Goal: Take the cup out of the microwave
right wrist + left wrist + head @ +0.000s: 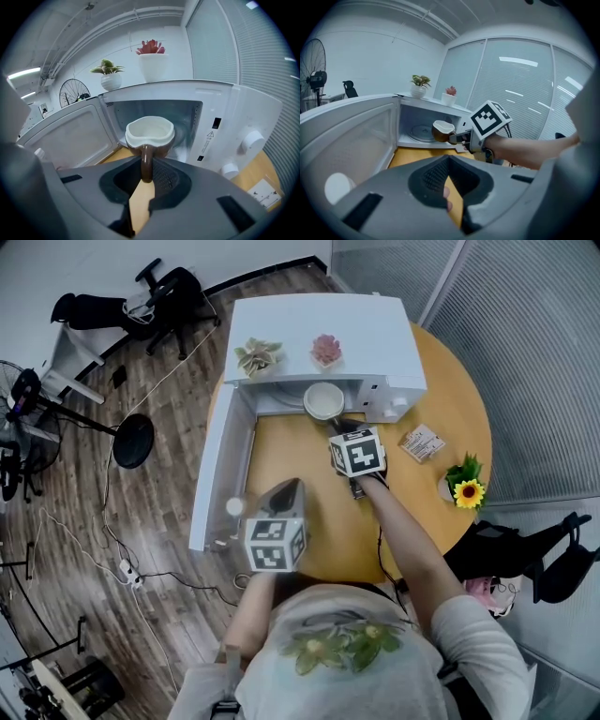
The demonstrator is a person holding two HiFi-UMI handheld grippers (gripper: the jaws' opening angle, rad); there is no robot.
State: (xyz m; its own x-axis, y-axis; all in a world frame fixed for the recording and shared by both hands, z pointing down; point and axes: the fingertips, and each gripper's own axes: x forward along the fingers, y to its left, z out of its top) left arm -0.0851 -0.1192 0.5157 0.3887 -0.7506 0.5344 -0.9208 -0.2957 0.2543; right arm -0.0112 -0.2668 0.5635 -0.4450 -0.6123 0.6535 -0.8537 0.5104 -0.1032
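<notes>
Closest to the person, the left gripper (pixel 449 161) hangs over the near edge of the tabletop (pixel 309 465). Its jaws look closed, with nothing between them. It has no job right now.

A bit farther on, the right gripper (pixel 146 171) is squeezed shut on the brown handle of the cup (pixel 150 131). The cup is brown outside and white inside. It sits upright and looks empty.

The cup is right at the open front of the microwave (pixel 375 334), which stands at the far edge of the tabletop. The cup is up in the air, just in front of the round glass plate (pixel 423 132) inside. It is hard to say if it is all the way out of the opening yet.

So I think the step now is pulling the cup out. Next, the right gripper should bring it back toward the near edge, keep it level, and keep hold of the thin handle. The door (pixel 220 465) stands open on the left, so the cup should stay away from it. The bare wood in front of the microwave looks like a good spot to set it down.
</notes>
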